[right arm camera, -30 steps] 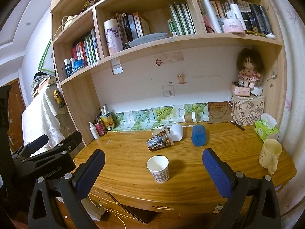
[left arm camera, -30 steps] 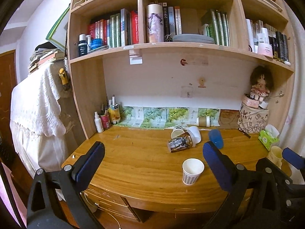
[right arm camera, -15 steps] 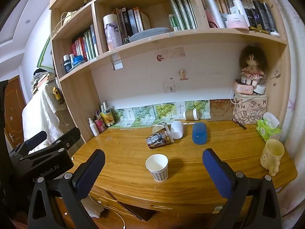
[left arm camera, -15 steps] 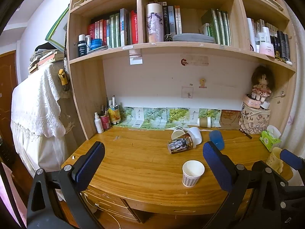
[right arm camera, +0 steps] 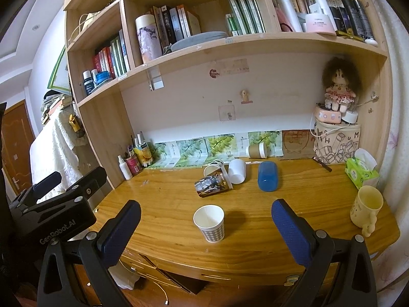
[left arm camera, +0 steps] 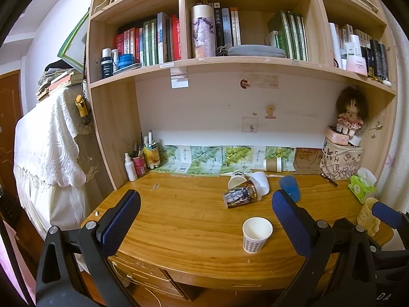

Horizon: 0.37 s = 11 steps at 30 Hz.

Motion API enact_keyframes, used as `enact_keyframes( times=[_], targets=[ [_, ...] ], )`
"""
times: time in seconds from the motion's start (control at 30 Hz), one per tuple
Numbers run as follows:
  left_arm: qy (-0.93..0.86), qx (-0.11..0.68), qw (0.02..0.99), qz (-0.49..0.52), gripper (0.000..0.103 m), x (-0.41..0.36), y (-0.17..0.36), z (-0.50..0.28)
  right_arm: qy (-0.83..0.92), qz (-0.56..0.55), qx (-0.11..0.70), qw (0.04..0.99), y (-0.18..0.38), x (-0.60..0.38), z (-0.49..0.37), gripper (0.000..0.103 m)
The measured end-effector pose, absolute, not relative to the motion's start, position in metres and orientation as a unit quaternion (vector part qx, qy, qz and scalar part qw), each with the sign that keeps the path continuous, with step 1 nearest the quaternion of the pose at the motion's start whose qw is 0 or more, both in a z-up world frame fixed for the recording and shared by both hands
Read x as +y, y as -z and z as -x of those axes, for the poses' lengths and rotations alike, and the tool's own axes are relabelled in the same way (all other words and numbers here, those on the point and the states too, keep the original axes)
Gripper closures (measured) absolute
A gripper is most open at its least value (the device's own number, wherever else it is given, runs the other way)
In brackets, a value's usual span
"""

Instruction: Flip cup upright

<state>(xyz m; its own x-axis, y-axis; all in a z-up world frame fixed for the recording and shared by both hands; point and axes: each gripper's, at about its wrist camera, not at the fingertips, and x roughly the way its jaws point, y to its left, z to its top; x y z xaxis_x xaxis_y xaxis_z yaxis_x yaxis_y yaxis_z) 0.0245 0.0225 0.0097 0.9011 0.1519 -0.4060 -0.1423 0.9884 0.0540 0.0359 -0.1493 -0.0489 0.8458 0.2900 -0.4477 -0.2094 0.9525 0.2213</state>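
Both tools, left [left arm camera: 204,220] and right [right arm camera: 205,226], hang wide and empty, well back from the surface [right arm camera: 166,204]. A checked cup [right arm camera: 209,223] stands upright at lower centre; toppled cups lie behind, mid-frame. I'd approach the printed cup [right arm camera: 211,184] squarely across its sides, squeezing gently.

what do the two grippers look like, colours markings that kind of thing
Both are alike: a black frame with triangular cut-outs and silver screws, carrying two flat fingers faced with dark blue textured pads. That holds for the left gripper and the right gripper. In the right wrist view, the left gripper's black body bears white "GenRobot.AI" lettering. No cables or sleeves show.
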Motion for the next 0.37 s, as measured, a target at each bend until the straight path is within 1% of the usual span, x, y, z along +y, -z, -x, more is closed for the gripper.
enact_keyframes(
  times=[0.37],
  targets=[
    [-0.073,0.210,0.975,-0.012,0.000,0.0228,-0.0097,-0.0255,-0.133,-0.084,0.251,0.955,0.0516,-0.1528,-0.0390,0.001]
  ],
)
